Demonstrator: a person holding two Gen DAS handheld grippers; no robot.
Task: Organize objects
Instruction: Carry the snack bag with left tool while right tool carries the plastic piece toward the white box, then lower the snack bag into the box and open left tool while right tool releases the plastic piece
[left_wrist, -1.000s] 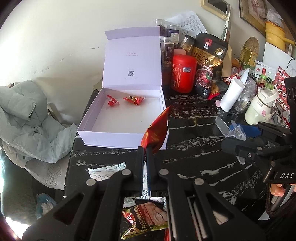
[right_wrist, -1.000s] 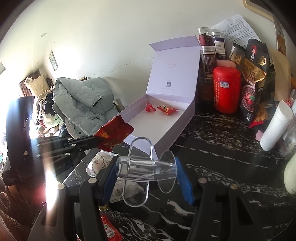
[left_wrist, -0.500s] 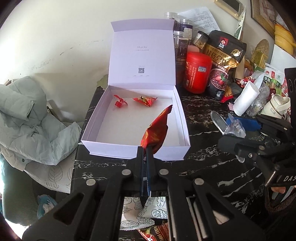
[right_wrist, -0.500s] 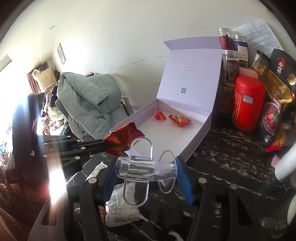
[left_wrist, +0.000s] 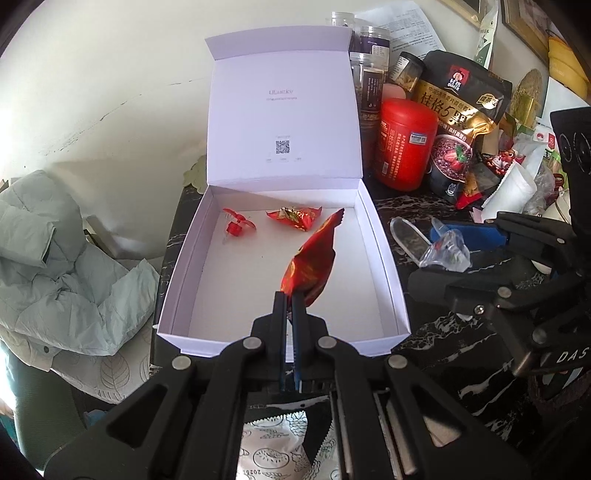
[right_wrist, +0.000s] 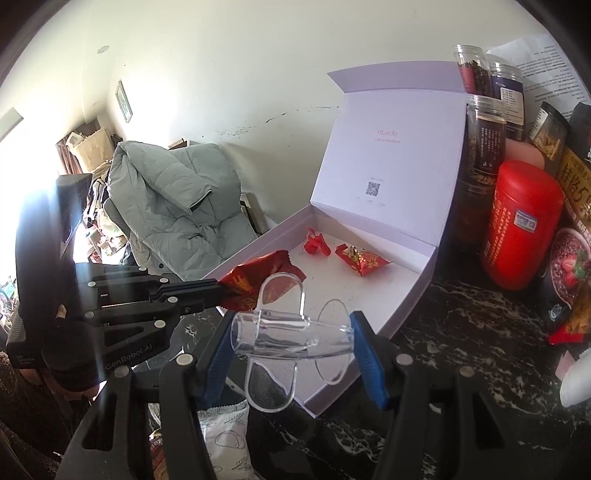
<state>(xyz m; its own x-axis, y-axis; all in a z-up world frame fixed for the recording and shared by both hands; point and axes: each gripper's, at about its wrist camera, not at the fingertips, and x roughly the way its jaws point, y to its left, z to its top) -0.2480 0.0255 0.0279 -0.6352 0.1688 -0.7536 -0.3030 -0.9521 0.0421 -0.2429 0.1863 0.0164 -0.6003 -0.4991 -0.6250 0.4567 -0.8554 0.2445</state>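
Inside one box (left_wrist: 384, 266), two sweets (left_wrist: 295, 216); one packet (left_wrist: 310, 262) in left tongs (left_wrist: 291, 295).

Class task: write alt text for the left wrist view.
The left gripper, jaws shut on a red snack packet, holds it over an open white box containing two red wrapped candies. Jars and a red canister stand beyond.

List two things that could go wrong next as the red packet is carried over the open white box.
1. The left gripper pinches only the red snack packet by its lower edge; it could slip out early or land on the foil-wrapped candy in the white box.
2. The right gripper, shut on a clear plastic piece, hangs close to the box's near corner and might bump it, probably shifting the box on the marble table.
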